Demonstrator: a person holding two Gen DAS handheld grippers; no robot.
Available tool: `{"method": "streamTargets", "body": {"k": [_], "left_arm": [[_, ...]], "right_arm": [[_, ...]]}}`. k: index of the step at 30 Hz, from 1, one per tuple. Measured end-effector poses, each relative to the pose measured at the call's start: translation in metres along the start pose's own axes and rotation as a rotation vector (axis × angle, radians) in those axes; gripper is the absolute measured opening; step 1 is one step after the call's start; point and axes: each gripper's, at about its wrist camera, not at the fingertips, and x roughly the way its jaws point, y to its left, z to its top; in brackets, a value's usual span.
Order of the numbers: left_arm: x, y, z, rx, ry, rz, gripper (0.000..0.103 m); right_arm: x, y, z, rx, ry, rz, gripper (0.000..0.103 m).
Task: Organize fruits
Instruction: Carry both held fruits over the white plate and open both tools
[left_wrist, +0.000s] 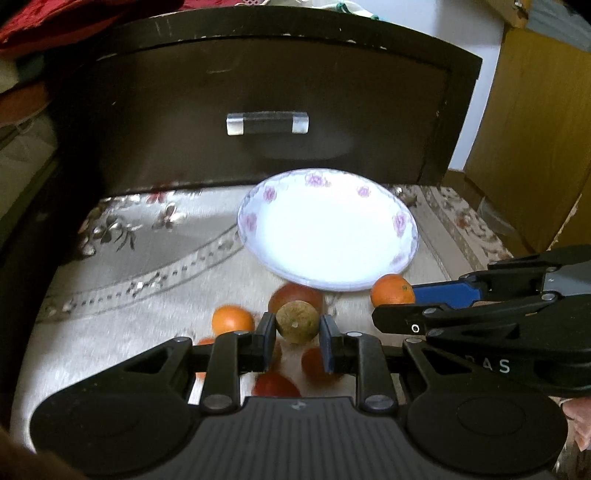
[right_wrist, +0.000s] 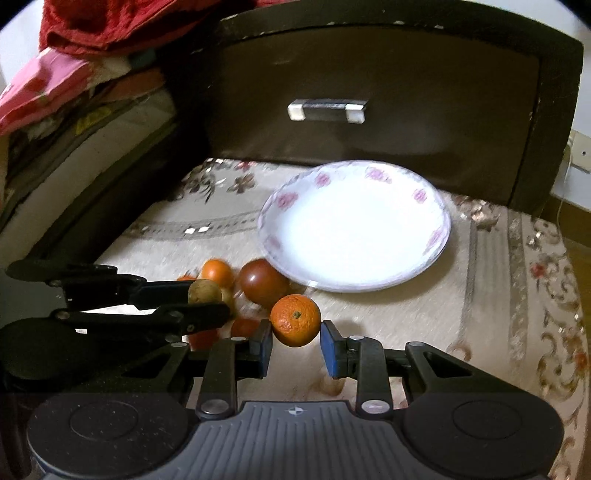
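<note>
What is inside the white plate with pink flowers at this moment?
Nothing shows inside the plate: its white middle is bare in both views. The glare is strong, so small marks there cannot be judged. All fruits lie or are held outside its near rim.

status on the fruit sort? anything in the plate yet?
Nothing placed yet: the plate is empty. In hand: the left gripper is shut on a greenish-brown fruit, and the right gripper is shut on an orange. Left on the cloth: a dark red fruit, a small orange and a few red ones under the grippers.
</note>
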Motion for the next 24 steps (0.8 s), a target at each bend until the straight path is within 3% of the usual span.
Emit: {"method": "streamTargets", "body": {"k": [10, 24], "left_arm": [[0.034, -0.002, 0.03, 0.028, -0.01, -0.005, 0.031], [0.046, -0.002, 0.033, 0.041, -0.003, 0.0, 0.033]], "right_arm": [[0.018, -0.024, 0.028, -0.001, -0.038, -0.047, 0.026], [0.043, -0.04, 0.034, 0.002, -0.017, -0.066, 0.029]]}}
